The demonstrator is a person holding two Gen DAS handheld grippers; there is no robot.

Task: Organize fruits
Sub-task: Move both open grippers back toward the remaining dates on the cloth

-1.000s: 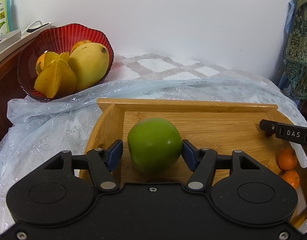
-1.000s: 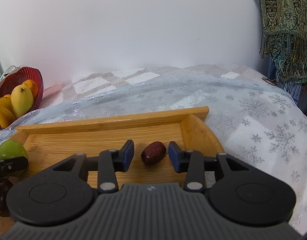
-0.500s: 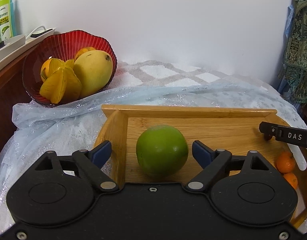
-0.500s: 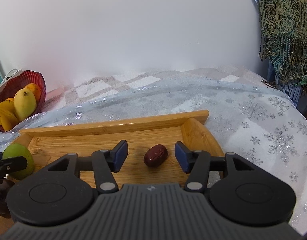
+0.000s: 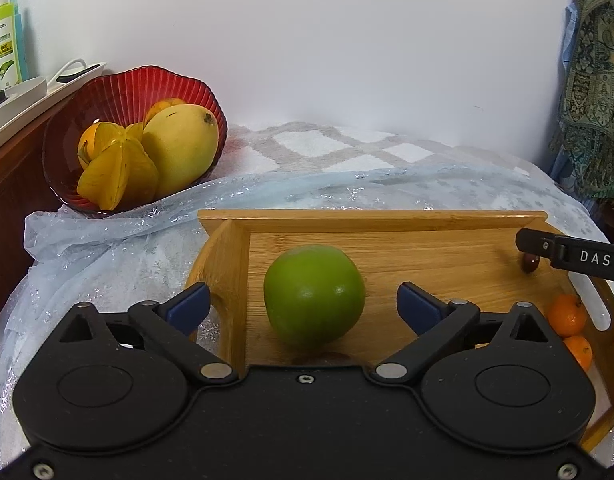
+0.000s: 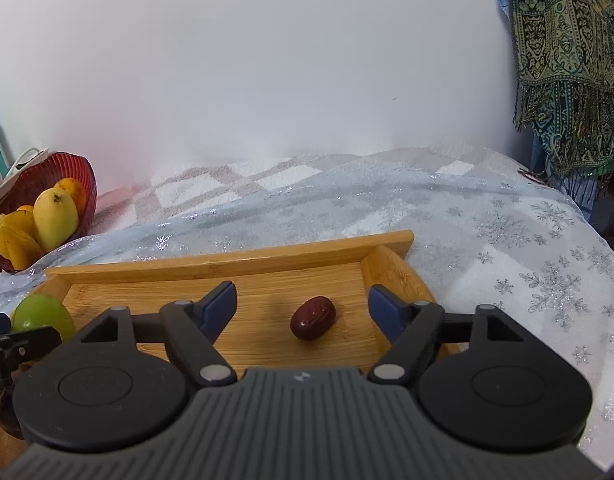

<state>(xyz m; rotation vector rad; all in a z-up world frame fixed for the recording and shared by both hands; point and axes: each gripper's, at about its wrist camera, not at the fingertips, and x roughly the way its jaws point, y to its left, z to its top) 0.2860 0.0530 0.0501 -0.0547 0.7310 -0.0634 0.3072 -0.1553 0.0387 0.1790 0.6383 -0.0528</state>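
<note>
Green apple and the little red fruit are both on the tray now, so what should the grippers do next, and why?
Probably pull both grippers straight back. The green apple and red date rest on the wooden tray, jaws opening, clear of both.

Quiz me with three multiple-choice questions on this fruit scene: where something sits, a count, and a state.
1. Where does the round green fruit sit?
A. in the red ribbed glass bowl
B. on the bamboo wooden tray
C. on the snowflake cloth

2. How many small orange tangerines lie at the tray's right edge?
A. two
B. four
C. none

3. How does the right gripper stand around the dark red oval date?
A. clamped on it
B. pads clear of it
C. lifting it

B: it rests on the tray floor.
A: two show.
B: gaps both sides, jaws opening.
</note>
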